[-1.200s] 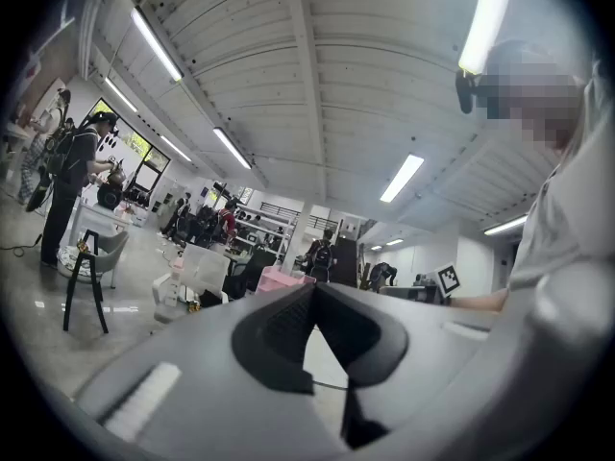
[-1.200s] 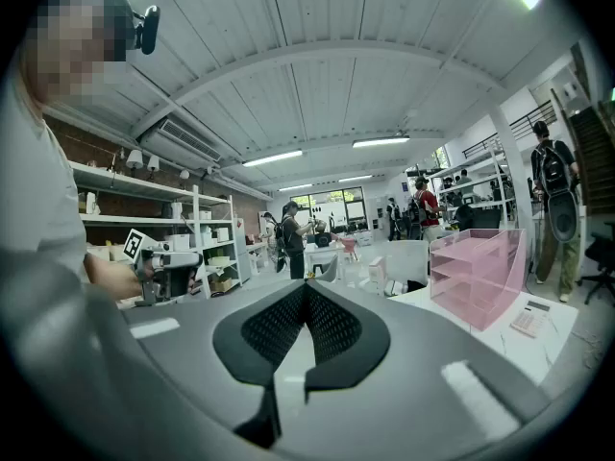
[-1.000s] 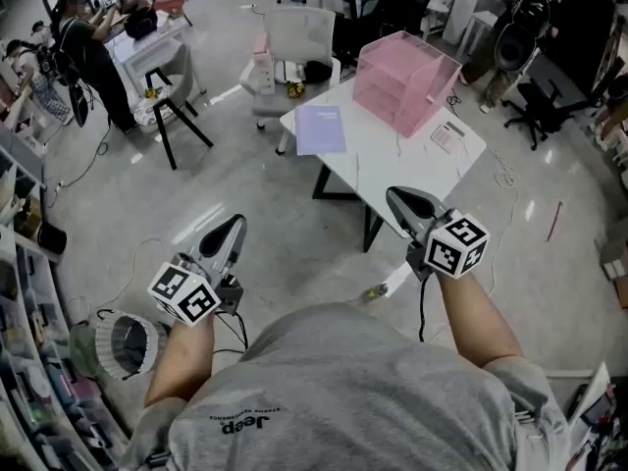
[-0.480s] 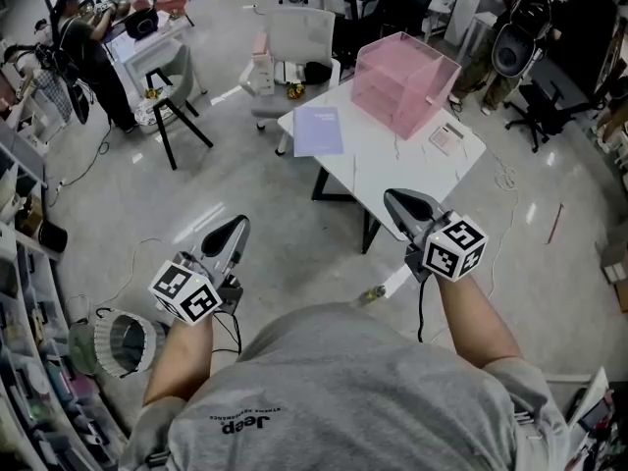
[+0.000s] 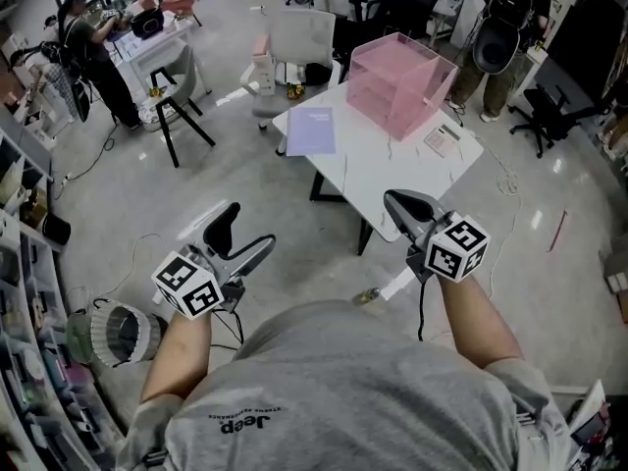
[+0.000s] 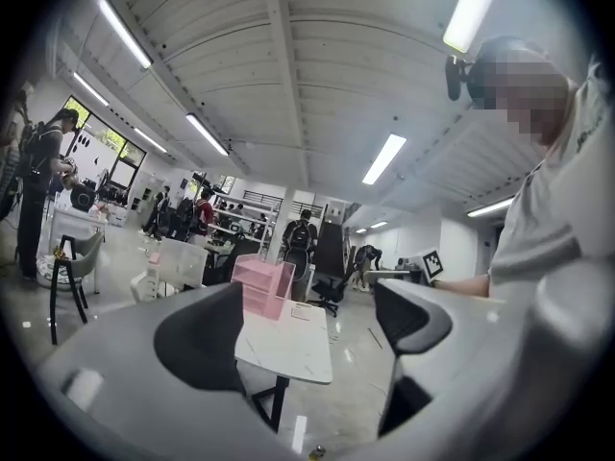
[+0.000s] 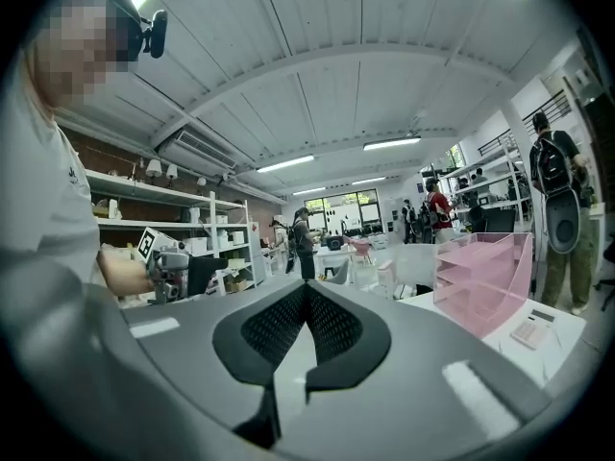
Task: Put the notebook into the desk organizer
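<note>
Head view, looking steeply down over the wearer's grey shirt. The left tool [image 5: 247, 229] is held out level above the floor [image 5: 294, 234], short of the white tabletop [image 5: 378, 170]. Its two jaws have just been opening and now stand wide apart with nothing between them. In the left gripper view the tabletop and what it carries show through the gap, well beyond the dark pads.

The right tool [image 5: 395, 202] is held out at much the same height, its tip over the near edge of the tabletop as seen from the head view. Its jaws are pressed together along their whole length and grip nothing; the right gripper view shows the two ribbed pads meeting in a single seam.

The notebook [image 5: 312, 130], pale lilac, lies flat and closed on the far left corner of the tabletop, clear of both tools. The desk organizer [image 5: 402, 81], a pink translucent box with shelves inside, stands on the far right part of the same tabletop, near the notebook but not touching it. A small flat white item [image 5: 440, 140] lies just beside the organizer on the right; what it is cannot be made out.

Beyond the tabletop stands a white chair [image 5: 299, 37]. At upper left a person [image 5: 93, 52] in dark clothes stands at another desk. At upper right another person [image 5: 496, 37] stands with a back to the camera.
</note>
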`<control>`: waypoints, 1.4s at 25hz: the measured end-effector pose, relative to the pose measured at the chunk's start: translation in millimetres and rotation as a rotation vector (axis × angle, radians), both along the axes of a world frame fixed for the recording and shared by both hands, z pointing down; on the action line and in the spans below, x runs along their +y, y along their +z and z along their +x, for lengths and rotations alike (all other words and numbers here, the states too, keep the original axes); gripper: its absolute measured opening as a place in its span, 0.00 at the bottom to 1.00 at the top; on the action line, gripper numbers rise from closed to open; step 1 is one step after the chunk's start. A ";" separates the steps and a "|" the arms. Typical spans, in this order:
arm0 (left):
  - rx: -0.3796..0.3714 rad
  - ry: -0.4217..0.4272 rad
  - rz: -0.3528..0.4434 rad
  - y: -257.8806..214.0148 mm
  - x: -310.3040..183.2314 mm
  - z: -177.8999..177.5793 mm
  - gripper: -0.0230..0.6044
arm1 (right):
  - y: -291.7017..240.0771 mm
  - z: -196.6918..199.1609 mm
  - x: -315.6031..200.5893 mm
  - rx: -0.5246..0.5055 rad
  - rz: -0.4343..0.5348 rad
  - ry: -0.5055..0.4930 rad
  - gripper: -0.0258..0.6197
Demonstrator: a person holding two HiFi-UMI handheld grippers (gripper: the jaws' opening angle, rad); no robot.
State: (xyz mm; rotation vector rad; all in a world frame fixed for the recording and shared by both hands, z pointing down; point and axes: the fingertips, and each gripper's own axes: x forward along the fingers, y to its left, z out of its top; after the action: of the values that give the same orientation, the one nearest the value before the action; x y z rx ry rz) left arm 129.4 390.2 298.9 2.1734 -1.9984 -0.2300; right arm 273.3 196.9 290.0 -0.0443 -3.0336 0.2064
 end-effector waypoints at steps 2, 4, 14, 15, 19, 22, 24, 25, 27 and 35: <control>0.002 -0.012 -0.002 -2.0 -4.8 9.7 0.77 | -1.1 10.6 -7.7 -0.005 0.000 -0.004 0.04; 0.003 -0.028 0.000 -5.2 -9.6 15.6 0.77 | -2.2 18.3 -17.1 -0.011 0.003 -0.006 0.04; 0.017 -0.077 -0.009 -0.4 -27.0 0.5 0.77 | 5.3 9.9 -50.4 -0.026 -0.018 -0.011 0.04; 0.022 -0.078 -0.012 0.4 -29.7 -5.5 0.77 | 5.9 3.2 -52.6 -0.024 -0.018 -0.011 0.04; 0.040 -0.066 -0.008 8.6 -42.2 -40.5 0.77 | 12.2 -32.0 -62.2 -0.002 -0.010 -0.006 0.04; 0.050 -0.051 -0.001 15.3 -55.4 -80.7 0.77 | 15.9 -67.9 -75.8 0.004 0.002 0.013 0.04; 0.053 -0.034 0.002 21.1 -66.4 -115.6 0.77 | 18.6 -97.9 -86.4 0.001 0.008 0.033 0.04; 0.054 -0.023 0.004 24.4 -72.6 -135.6 0.77 | 20.4 -114.9 -92.3 -0.001 0.009 0.045 0.04; 0.055 0.001 0.010 29.5 -86.5 -180.3 0.77 | 23.4 -152.9 -105.2 -0.009 0.010 0.072 0.04; 0.042 0.160 -0.011 24.3 -154.8 -351.1 0.77 | 20.4 -313.6 -147.7 -0.012 -0.008 0.198 0.04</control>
State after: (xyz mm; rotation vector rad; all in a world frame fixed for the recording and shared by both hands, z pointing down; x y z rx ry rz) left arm -221.7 235.5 323.2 2.2876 -1.7881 -0.2396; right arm -40.2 49.2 310.4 0.2559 -3.0475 0.2345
